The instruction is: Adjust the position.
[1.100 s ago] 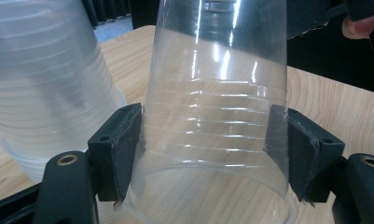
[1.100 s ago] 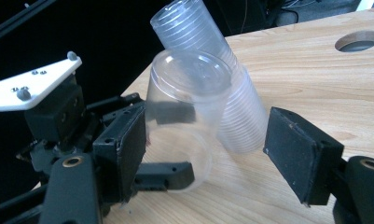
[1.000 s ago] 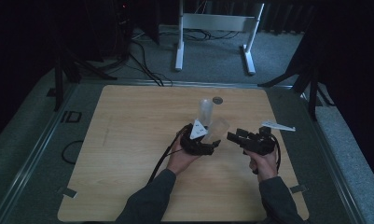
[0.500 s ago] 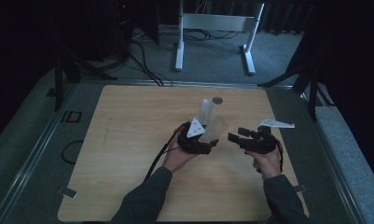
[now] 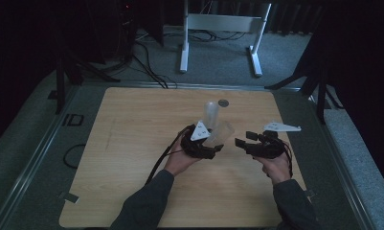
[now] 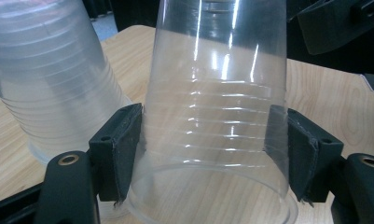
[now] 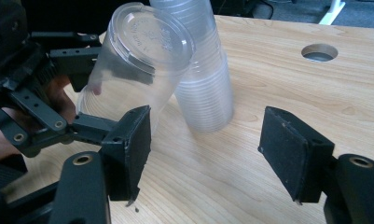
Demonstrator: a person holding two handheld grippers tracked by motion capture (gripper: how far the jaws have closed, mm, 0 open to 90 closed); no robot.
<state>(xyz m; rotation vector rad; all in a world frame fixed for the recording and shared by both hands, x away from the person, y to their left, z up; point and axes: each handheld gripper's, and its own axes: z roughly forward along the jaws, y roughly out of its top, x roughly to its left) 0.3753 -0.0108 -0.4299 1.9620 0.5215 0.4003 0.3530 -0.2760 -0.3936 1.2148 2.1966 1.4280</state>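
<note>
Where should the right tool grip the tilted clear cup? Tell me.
Grip the tilted cup across its side wall near the closed base, coming from the right. The left tool already clamps its rim end, and the cup stack stands close behind.

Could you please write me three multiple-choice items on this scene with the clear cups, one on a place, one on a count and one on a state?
1. Where does the stack of cups stand?
A. on the wooden table
B. on the floor
C. in a box

2. How many round holes does the table top show?
A. three
B. one
C. none

3. What is between the jaws of the right gripper?
A. a lid
B. the single cup
C. nothing

Answers:
1. A: in the right gripper view the stack stands rim down on the wood.
2. B: the high view shows one hole, near the table's far edge.
3. C: its jaws have just been closing, yet only bare table shows between them; the single cup sits clamped in the left gripper.
</note>
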